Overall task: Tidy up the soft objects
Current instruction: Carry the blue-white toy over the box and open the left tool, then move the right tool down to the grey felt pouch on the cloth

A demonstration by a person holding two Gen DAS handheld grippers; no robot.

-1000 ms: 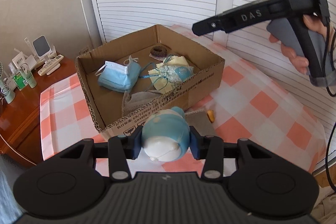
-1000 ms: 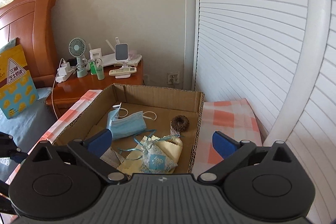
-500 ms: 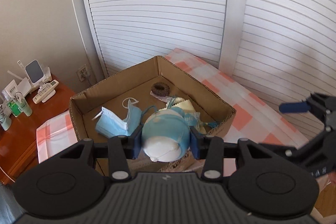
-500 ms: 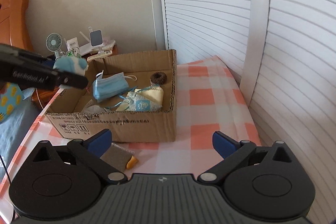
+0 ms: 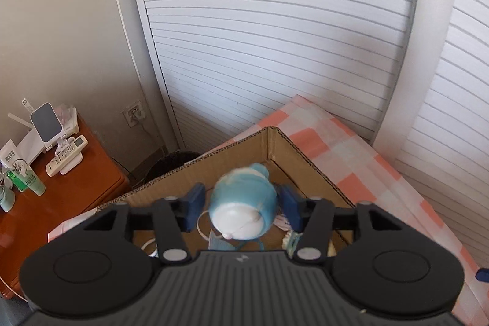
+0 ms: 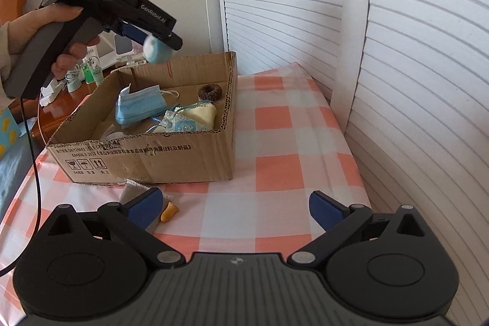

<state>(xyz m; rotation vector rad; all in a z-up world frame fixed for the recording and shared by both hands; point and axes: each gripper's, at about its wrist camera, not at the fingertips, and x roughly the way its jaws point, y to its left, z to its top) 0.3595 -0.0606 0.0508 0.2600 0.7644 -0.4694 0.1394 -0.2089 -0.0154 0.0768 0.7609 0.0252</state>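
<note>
A blue and white plush toy [image 5: 241, 203] hangs blurred between the pads of my left gripper [image 5: 241, 202], above the far corner of the cardboard box [image 5: 301, 150]. The jaws are opening and a gap shows on each side of the toy. The right wrist view shows the same toy [image 6: 156, 51] under the left gripper [image 6: 154, 40], high over the box [image 6: 152, 155]. Blue face masks [image 6: 139, 106], a ribboned pouch [image 6: 183, 121] and a brown scrunchie [image 6: 209, 92] lie inside. My right gripper [image 6: 235, 206] is open and holds nothing, low over the checked cloth in front of the box.
A grey cloth [image 6: 131, 193] and a small orange piece [image 6: 169, 211] lie on the checked cloth by the right gripper's left finger. White louvred doors [image 5: 275, 51] stand behind. A wooden nightstand [image 5: 76, 188] with small items is at the left.
My left gripper carried the toy forward over the box and its jaws have spread off it. My right gripper dropped back to the cloth in front of the box.
</note>
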